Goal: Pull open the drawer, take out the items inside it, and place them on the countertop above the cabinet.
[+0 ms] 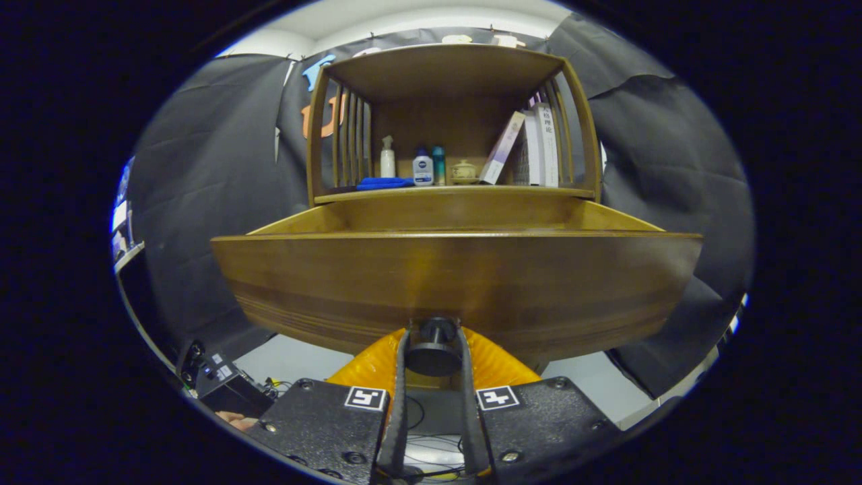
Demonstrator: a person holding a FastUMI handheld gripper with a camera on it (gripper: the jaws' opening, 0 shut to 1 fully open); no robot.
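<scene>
While its 2 fingers (400, 377) pinch the drawer (458, 283) knob (434, 350), the claw (434, 360) is closed.

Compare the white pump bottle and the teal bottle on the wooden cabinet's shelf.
The white pump bottle has a pump head and narrow neck; the slim teal bottle is a plain cylinder. The white one stands by the blue cloth, the teal one nearer the small ceramic pot. Both stand upright. The gripper is shut on the dark drawer knob.
</scene>
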